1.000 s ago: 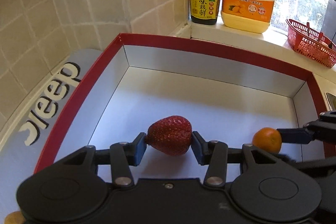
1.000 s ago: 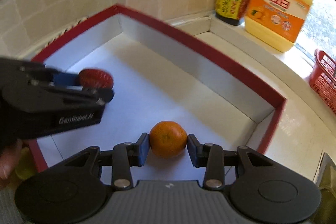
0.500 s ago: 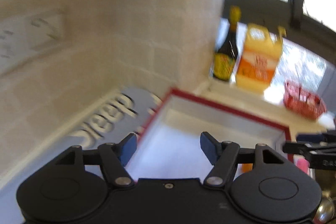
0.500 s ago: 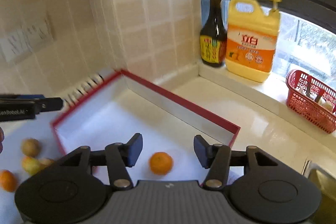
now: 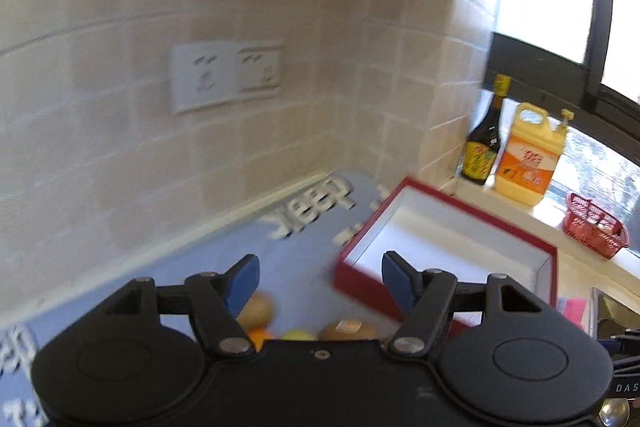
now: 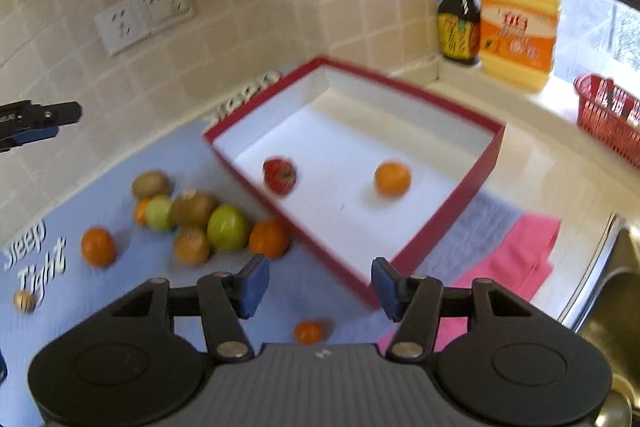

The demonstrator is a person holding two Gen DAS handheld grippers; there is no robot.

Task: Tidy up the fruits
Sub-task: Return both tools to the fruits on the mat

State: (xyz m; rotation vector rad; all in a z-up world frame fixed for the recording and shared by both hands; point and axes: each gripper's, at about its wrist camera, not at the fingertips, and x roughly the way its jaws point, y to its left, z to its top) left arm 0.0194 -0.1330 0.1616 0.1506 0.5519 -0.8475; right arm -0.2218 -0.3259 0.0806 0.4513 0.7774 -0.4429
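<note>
Right claw [image 6: 318, 283]: jaws apart and opening, nothing between the pads; it grasps no fruit and hangs above the bench, over the blue mat [image 6: 132, 267].

Left claw [image 5: 316, 281]: released, jaws wide apart, nothing between them. Its tip also shows at the left edge of the right wrist view, well above the loose fruit.

Red box [image 6: 440, 227]: open-topped, white inside, set on the bench toward the tiled back corner, its near corner reaching toward the right claw. Two fruits lie in it, well apart: a strawberry [image 6: 279, 175] close against the left wall, and an orange [image 6: 393, 178] nearer the right wall.

Loose fruit on the mat, left of the box: a cluster with two brown kiwis [image 6: 193, 207], two green fruits [image 6: 227, 227] and an orange [image 6: 269, 238] touching or just beside one another, the last close to the box's left wall. A separate orange [image 6: 98, 246] lies further left. A small orange [image 6: 309, 331] lies just ahead of the right claw body.

Pink cloth [image 6: 516, 259]: on the bench, right of the box, beside the sink edge.

Window ledge at the back right corner: dark sauce bottle [image 6: 459, 3], yellow detergent jug [image 6: 518, 23] beside it, red basket [image 6: 608, 119] further right.

Both views are blurred.
</note>
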